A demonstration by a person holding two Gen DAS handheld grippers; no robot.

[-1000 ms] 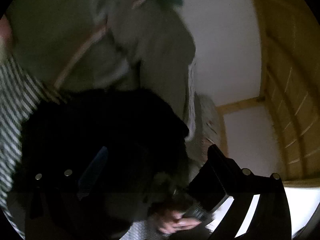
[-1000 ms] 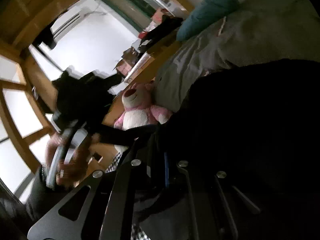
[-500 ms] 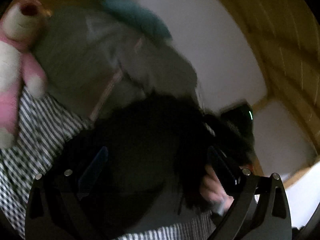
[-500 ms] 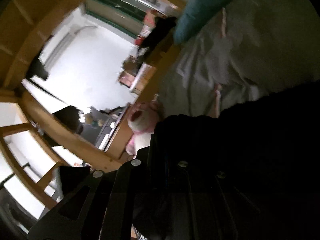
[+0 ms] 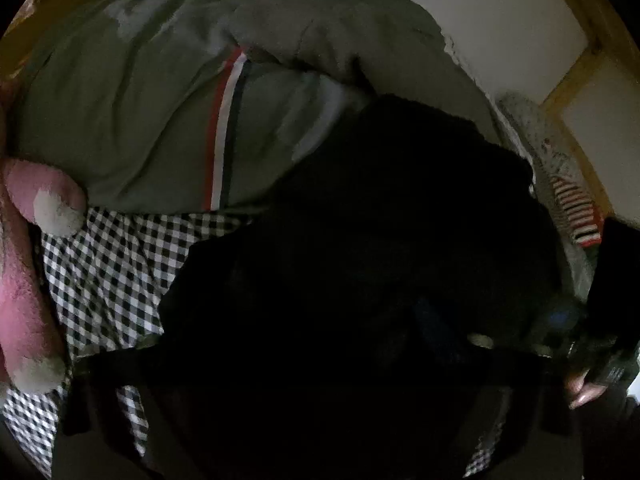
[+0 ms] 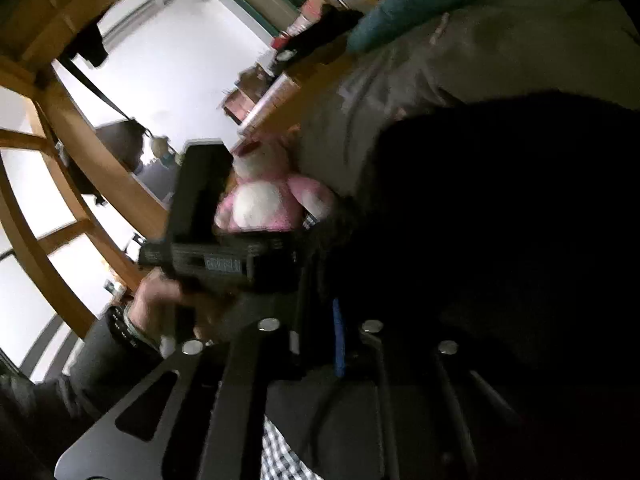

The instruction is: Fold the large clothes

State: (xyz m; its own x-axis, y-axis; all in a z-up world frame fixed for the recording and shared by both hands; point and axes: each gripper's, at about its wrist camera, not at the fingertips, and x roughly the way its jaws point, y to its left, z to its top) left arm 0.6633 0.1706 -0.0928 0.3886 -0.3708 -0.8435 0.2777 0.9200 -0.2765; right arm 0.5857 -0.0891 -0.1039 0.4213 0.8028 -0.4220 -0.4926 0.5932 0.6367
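A large black garment (image 5: 380,248) lies bunched on the bed, over a black-and-white checked sheet (image 5: 112,272). It also fills the right half of the right wrist view as the black garment (image 6: 500,220). My right gripper (image 6: 338,296) has its tips in this cloth. Its jaws are opening, a blue pad (image 6: 339,336) shows in the gap, and cloth still lies between them. My left gripper (image 6: 224,258) is held close beside it on the left. Its jaws are closing, and its fingertips are lost in the dark cloth in both views.
A grey-green duvet (image 5: 160,100) with a red, white and dark stripe covers the far bed. A pink plush toy (image 6: 264,196) sits at the bed's edge and a teal pillow (image 6: 412,0) lies beyond it. A wooden frame (image 6: 52,200) and bright windows stand on the left.
The left view has swung down onto the garment and checked sheet. In the right view the left gripper and its hand have come in close on the left. The right fingers stand slightly further apart.
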